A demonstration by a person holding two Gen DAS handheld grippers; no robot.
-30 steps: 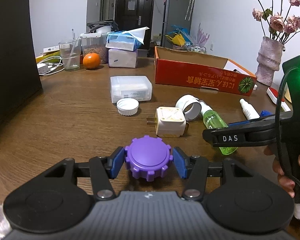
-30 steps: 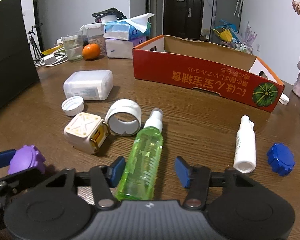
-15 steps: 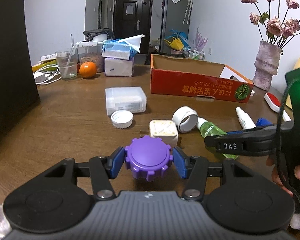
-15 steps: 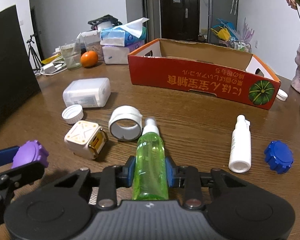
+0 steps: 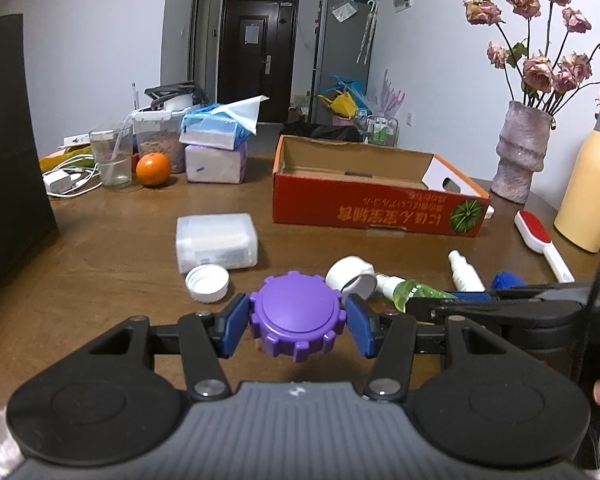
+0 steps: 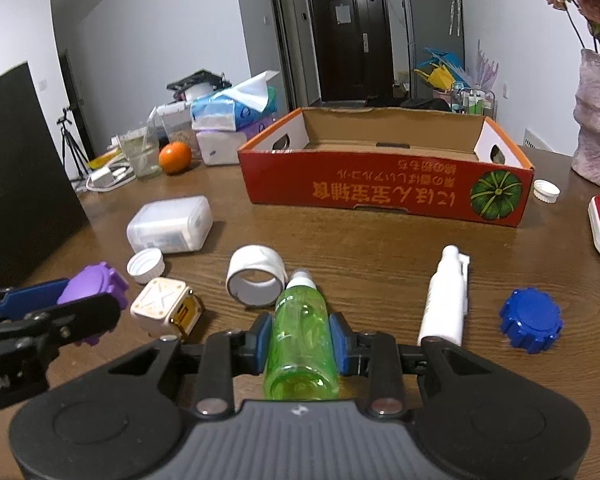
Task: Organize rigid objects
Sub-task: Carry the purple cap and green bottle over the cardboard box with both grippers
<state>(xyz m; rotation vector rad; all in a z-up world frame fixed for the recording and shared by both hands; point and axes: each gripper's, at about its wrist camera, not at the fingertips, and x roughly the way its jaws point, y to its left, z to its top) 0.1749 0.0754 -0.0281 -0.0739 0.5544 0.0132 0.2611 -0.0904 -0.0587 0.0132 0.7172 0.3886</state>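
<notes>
Across the wooden table point(image 6: 380, 264), the red cardboard box point(image 6: 384, 196) sits at the back. Right gripper point(image 6: 300, 340) is clamped on the green spray bottle point(image 6: 300, 344), probably lifted a bit, hard to tell. Left gripper point(image 5: 296, 320) pinches the purple gear-shaped cap point(image 5: 296, 316). Blue cap point(image 6: 531, 320) lies near the white spray bottle point(image 6: 446, 300).

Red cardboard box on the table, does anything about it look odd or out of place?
The red cardboard box stands open and looks empty. Its printed text and pumpkin picture are upside down from both views, and its back rim looks ragged. Otherwise it sits flat on the wooden table.
</notes>
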